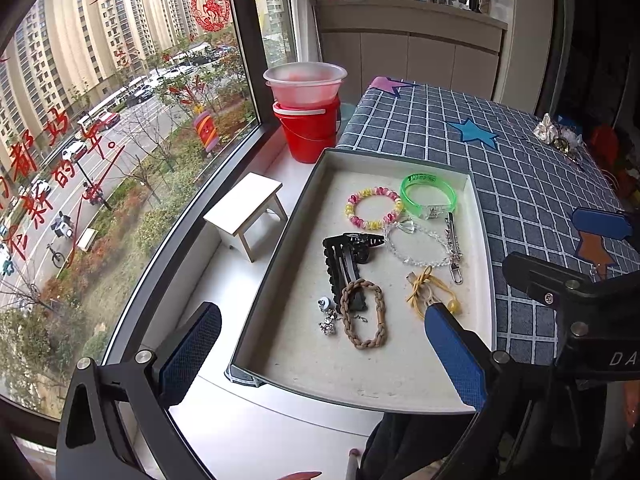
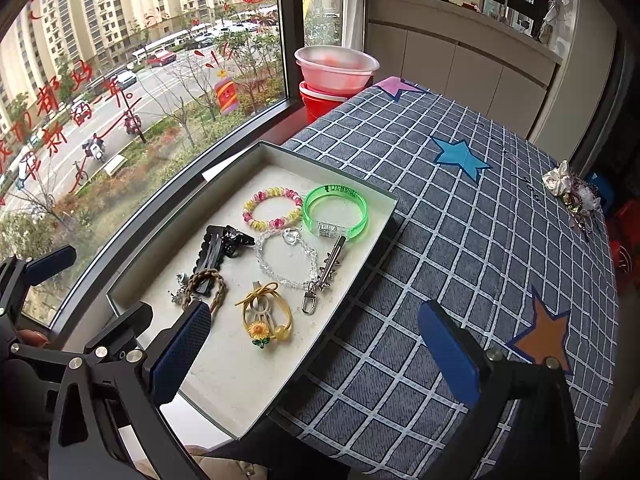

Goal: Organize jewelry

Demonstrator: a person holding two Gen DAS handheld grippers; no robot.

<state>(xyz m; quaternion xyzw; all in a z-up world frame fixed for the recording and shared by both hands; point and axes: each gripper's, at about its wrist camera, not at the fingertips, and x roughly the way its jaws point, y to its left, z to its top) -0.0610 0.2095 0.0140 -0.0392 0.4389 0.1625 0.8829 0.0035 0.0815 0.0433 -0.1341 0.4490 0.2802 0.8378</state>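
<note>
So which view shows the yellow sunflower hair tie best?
The right wrist view: the yellow sunflower hair tie lies unobstructed in the tray, with flower, loop and bow all visible. In the left wrist view, the left gripper's blue pad covers its near end, leaving only the bow and part of the loop.

Table under a blue-grey checked cloth with star patches. On its window-side edge sits a shallow grey tray, overhanging the cloth toward the white sill. Far right corner: a small heap of pale fabric flowers and trinkets, well apart from the tray.
</note>
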